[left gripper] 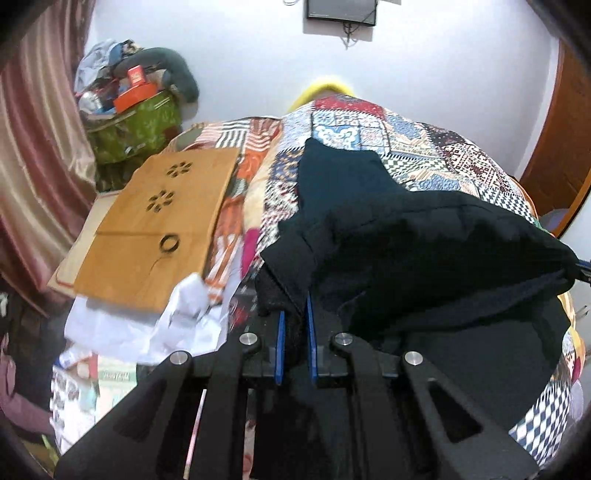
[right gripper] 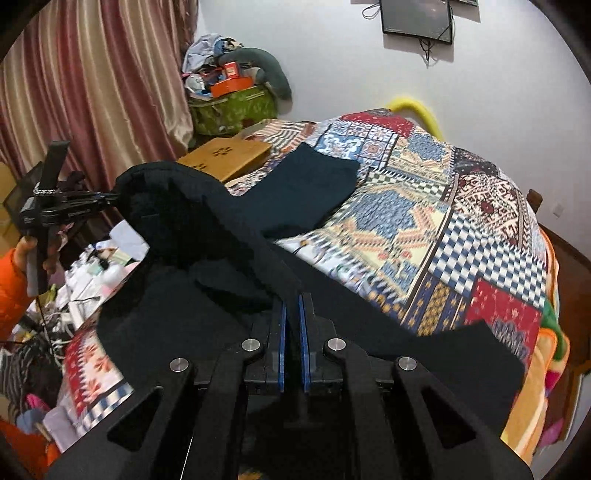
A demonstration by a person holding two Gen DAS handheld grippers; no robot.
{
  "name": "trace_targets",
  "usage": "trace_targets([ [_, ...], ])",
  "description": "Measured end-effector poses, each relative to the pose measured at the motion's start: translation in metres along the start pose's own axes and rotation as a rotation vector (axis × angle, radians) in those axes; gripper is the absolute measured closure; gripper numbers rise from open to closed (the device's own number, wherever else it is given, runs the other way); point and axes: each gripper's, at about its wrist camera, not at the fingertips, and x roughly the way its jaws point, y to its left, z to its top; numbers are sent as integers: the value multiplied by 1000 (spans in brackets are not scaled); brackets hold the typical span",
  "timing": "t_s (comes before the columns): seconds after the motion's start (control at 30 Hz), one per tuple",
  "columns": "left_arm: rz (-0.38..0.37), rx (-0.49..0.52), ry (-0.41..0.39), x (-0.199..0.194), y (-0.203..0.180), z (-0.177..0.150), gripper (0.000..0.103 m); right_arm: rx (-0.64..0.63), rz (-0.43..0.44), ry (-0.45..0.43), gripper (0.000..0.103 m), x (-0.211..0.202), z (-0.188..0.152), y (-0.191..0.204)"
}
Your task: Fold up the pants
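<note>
Dark navy pants (left gripper: 424, 240) lie on a patchwork quilt (left gripper: 369, 125). Their near end is lifted off the bed and stretched between both grippers. My left gripper (left gripper: 294, 314) is shut on one corner of the lifted cloth, which bunches between its blue pads (left gripper: 280, 343). My right gripper (right gripper: 292, 306) is shut on the other corner of the pants (right gripper: 207, 236). The left gripper also shows in the right wrist view (right gripper: 110, 197), holding the cloth up at the left. The far leg end (right gripper: 314, 184) lies flat on the quilt (right gripper: 424, 206).
A wooden lap desk (left gripper: 159, 221) lies on the bed's left side, over white cloth (left gripper: 147, 332). A green bag (left gripper: 136, 125) piled with clutter stands by the pink curtain (left gripper: 33, 158). A yellow tube (right gripper: 417, 109) runs along the bed's far edge. A monitor (right gripper: 417, 16) hangs on the wall.
</note>
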Motion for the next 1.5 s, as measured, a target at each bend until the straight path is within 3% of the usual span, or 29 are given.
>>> trace_targets([
  [0.2, 10, -66, 48, -9, 19, -54, 93, 36, 35, 24, 98, -3, -41, 20],
  [0.4, 40, -86, 161, 3, 28, -104, 93, 68, 43, 67, 97, 2, -71, 32],
  [0.57, 63, -100, 200, 0, 36, -122, 93, 99, 49, 89, 92, -6, -77, 30],
  [0.7, 72, -89, 177, -9, 35, -108, 90, 135, 33, 77, 82, -22, -72, 19],
  [0.77, 66, -77, 161, -10, 28, -94, 83, 158, 16, 55, 79, -32, -71, 10],
  [0.83, 59, -66, 149, -9, 21, -82, 65, 179, -25, 30, 74, -42, -68, -3],
  [0.97, 28, -22, 114, -2, -4, -54, 53, 234, -118, 3, 68, -51, -60, -36],
  [1.13, -14, 6, 117, 24, -36, -20, 27, 332, -190, 18, 63, -36, -48, -89],
  [1.23, -39, 6, 139, 47, -52, -3, 25, 366, -226, 48, 56, -15, -43, -116],
  [1.5, -63, 60, 202, 107, -87, 18, 25, 413, -256, 163, 56, 64, -31, -183],
])
